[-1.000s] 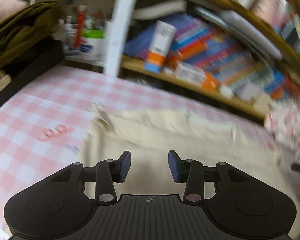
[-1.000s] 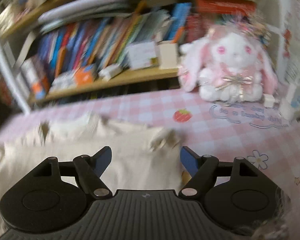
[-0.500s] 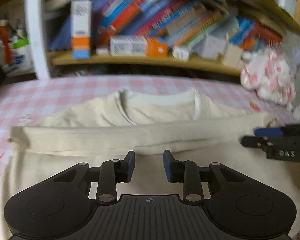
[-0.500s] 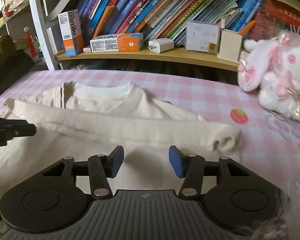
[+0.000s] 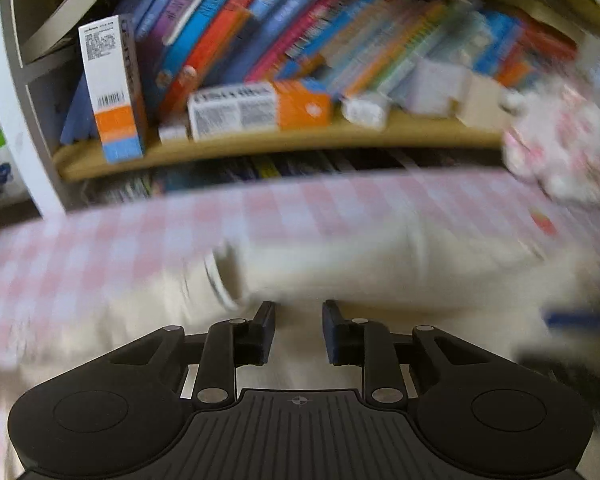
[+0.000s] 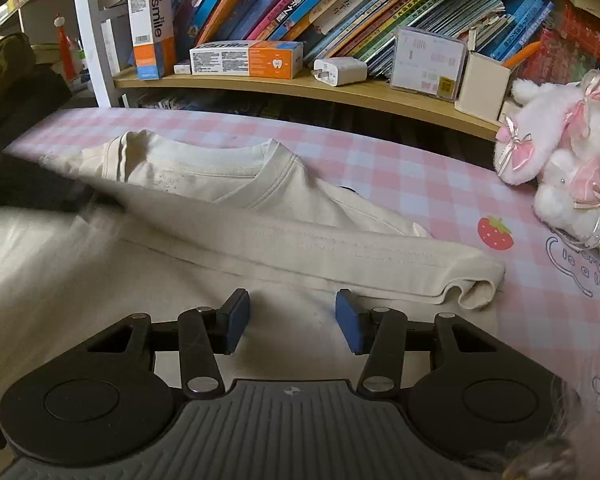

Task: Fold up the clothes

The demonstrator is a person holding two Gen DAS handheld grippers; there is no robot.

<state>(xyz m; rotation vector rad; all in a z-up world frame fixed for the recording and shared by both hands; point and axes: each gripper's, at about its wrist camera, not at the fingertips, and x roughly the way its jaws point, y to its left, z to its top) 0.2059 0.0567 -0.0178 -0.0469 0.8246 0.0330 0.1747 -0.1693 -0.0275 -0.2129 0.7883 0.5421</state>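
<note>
A cream T-shirt [image 6: 228, 240] lies on the pink checked table, its lower part folded up over the chest, the hem ending in a curled corner at the right [image 6: 476, 284]. The neckline shows behind the fold. My right gripper [image 6: 292, 316] is open and empty, low over the folded cloth. My left gripper [image 5: 298, 332] is open and empty over the same shirt [image 5: 340, 272], which is blurred there. The left gripper also shows as a dark blur at the left of the right wrist view [image 6: 28, 188]. The right gripper's blue tip shows at the right of the left wrist view [image 5: 572, 318].
A wooden shelf [image 6: 340, 92] with books and orange-white boxes [image 6: 248, 58] runs along the back. A pink and white plush rabbit [image 6: 568, 160] sits at the table's right. A white post [image 6: 92, 40] and a dark green garment [image 6: 4, 76] stand at the left.
The left gripper has swung forward and closer to the shirt's neckline, blurring its view. The right gripper has moved slightly lower over the fold and opened wider.
</note>
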